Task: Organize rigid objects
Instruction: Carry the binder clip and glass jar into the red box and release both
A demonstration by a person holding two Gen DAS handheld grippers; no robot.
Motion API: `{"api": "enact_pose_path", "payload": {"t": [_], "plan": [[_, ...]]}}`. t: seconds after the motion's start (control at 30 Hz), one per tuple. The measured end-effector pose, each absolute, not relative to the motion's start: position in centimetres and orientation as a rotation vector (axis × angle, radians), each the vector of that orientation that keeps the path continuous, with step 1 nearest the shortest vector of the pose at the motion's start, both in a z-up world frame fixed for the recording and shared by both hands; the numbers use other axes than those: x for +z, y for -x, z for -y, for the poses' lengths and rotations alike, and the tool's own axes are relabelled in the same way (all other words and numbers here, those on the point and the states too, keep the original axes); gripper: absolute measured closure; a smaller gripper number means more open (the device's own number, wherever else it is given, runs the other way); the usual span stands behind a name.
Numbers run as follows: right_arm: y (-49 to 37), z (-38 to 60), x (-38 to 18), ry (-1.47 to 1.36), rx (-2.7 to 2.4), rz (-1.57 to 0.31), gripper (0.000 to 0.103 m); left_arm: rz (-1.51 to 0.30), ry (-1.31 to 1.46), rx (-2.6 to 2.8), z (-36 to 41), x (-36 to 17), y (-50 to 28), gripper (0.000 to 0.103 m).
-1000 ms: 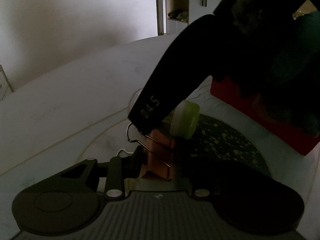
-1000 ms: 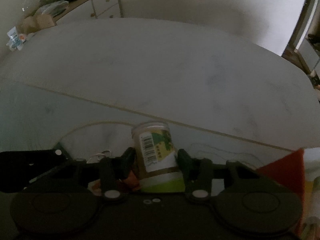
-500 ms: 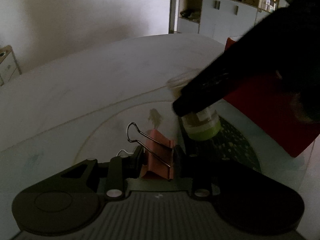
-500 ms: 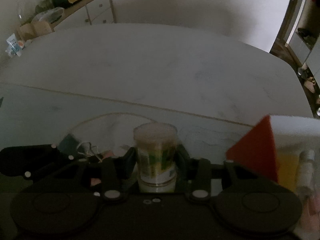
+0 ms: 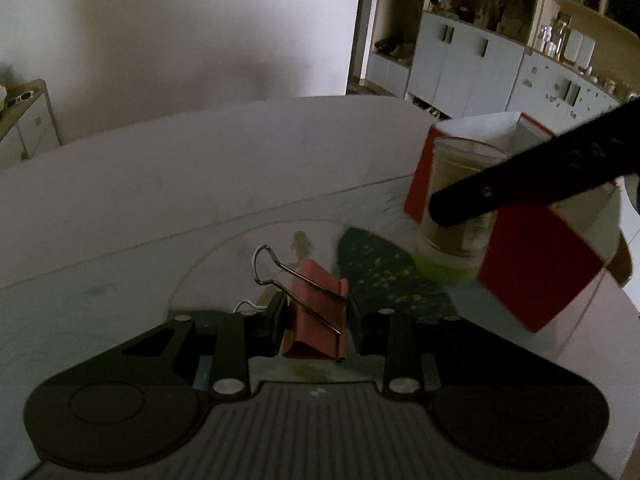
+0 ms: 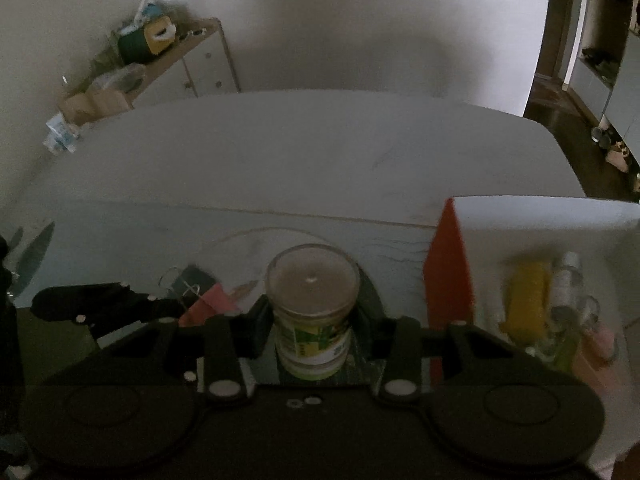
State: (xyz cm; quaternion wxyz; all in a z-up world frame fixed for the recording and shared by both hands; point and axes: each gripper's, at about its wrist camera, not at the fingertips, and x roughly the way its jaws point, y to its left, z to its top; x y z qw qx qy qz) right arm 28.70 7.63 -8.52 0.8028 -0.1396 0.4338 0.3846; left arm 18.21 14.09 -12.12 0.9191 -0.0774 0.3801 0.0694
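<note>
My left gripper (image 5: pixel 316 312) is shut on a pink binder clip (image 5: pixel 320 308) with wire handles, held just above the table. My right gripper (image 6: pixel 312 320) is shut on a small jar (image 6: pixel 312 312) with a green and yellow label and green lid, held upside down. In the left wrist view the jar (image 5: pixel 452 232) hangs beside the red and white box (image 5: pixel 532 248), with a black right finger (image 5: pixel 520 184) across it. The clip also shows in the right wrist view (image 6: pixel 208 304), at the left.
The open red and white box (image 6: pixel 452 264) at the right holds a yellow item (image 6: pixel 524 300) and a clear bottle (image 6: pixel 566 280). A dark speckled round mat (image 5: pixel 380 276) lies on the white table (image 5: pixel 200 184). Cabinets stand behind.
The right gripper has carried the jar to the right, toward the red box, and tipped it more upright in its own view. The left gripper keeps hold of the clip and has turned right.
</note>
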Motion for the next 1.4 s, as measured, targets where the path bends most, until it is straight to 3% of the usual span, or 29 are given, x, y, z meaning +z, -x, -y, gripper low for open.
{"api": "enact_pose_path", "payload": {"t": [0.7,1.4], "plan": [[-32.8,6.3,-4.2,0.183,0.763,-0.885,0.061,-0.727,0.123,0.075,-4.5,-5.2,-22.6,0.072],[-41.9,16.7,-7.4,0.232,0.709,-0.952,0.061,-0.817,0.05,0.035,6.4,-6.7,-32.3,0.072]]}}
